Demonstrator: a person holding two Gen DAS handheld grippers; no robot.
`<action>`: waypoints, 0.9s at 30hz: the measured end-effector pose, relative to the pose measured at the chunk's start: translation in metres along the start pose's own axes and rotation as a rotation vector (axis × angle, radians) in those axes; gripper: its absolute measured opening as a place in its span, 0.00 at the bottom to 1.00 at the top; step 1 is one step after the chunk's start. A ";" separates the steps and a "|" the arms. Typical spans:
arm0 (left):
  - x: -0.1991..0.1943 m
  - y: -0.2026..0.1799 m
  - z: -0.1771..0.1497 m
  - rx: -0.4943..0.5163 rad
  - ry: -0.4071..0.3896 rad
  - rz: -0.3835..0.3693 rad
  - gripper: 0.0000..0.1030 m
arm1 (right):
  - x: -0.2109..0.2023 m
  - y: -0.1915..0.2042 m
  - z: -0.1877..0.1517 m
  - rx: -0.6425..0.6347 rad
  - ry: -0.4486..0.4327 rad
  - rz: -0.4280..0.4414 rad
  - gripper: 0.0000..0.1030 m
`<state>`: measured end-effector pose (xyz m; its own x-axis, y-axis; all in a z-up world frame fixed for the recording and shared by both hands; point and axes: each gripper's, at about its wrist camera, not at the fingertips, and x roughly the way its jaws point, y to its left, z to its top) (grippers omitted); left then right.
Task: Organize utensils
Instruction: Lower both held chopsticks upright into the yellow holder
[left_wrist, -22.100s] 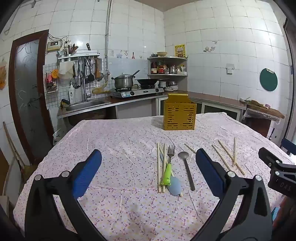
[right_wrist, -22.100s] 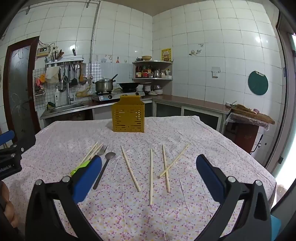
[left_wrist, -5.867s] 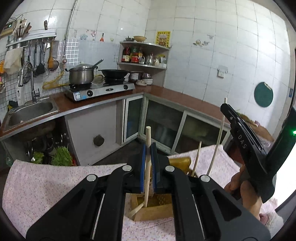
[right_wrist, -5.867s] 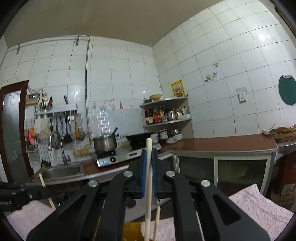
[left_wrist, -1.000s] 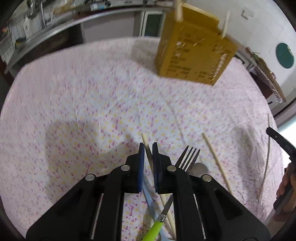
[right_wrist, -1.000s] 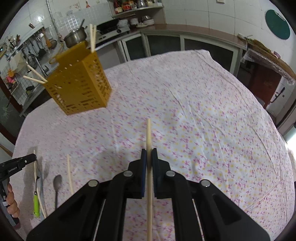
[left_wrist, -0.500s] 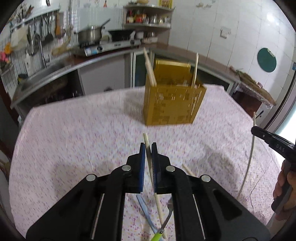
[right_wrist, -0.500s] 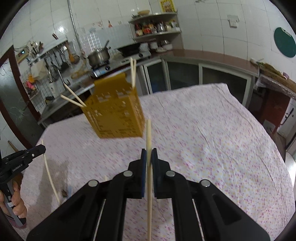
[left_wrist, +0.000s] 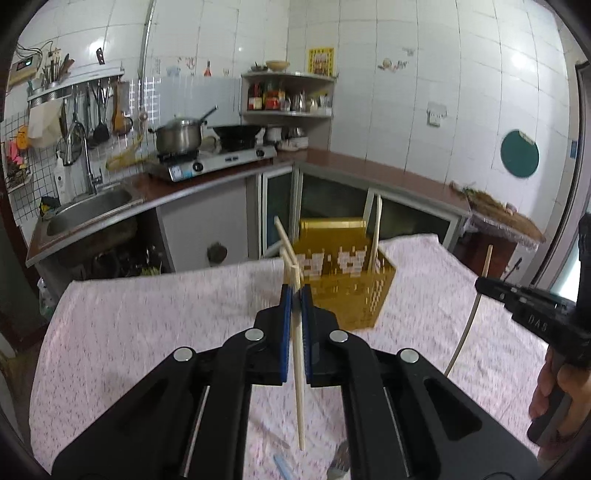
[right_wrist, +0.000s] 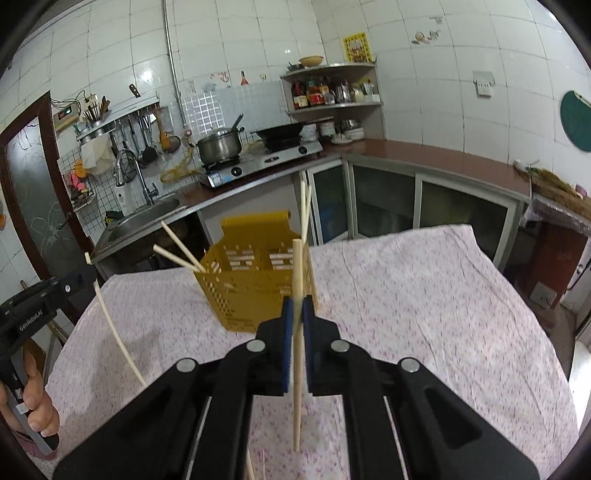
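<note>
While raised above the table (left_wrist: 147, 332): left gripper (left_wrist: 295, 295) pinching a chopstick (left_wrist: 299, 387), right gripper (right_wrist: 297, 306) pinching another chopstick (right_wrist: 297, 332); yellow utensil basket (right_wrist: 251, 284) just beyond, holding four chopsticks.

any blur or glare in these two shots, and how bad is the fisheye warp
Left wrist view: the yellow basket and the tablecloth are smeared by motion, while the left gripper and its chopstick stay crisp. Right wrist view: sharper overall, with window glare on the wall tiles. Both views bend tile lines and counter edges into curves, with black corners.
</note>
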<state>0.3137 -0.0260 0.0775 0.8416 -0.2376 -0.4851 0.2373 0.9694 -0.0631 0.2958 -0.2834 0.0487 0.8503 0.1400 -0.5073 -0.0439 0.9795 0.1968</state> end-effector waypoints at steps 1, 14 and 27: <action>0.001 -0.001 0.005 0.000 -0.008 -0.001 0.04 | 0.001 0.001 0.003 0.002 -0.006 0.002 0.06; 0.025 -0.026 0.100 0.017 -0.196 0.006 0.04 | 0.009 0.033 0.099 -0.080 -0.213 -0.046 0.06; 0.085 -0.038 0.126 0.012 -0.289 0.007 0.04 | 0.052 0.034 0.128 -0.092 -0.289 -0.036 0.06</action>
<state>0.4369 -0.0905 0.1487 0.9460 -0.2407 -0.2171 0.2355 0.9706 -0.0497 0.4055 -0.2617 0.1366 0.9657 0.0704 -0.2501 -0.0467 0.9939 0.0998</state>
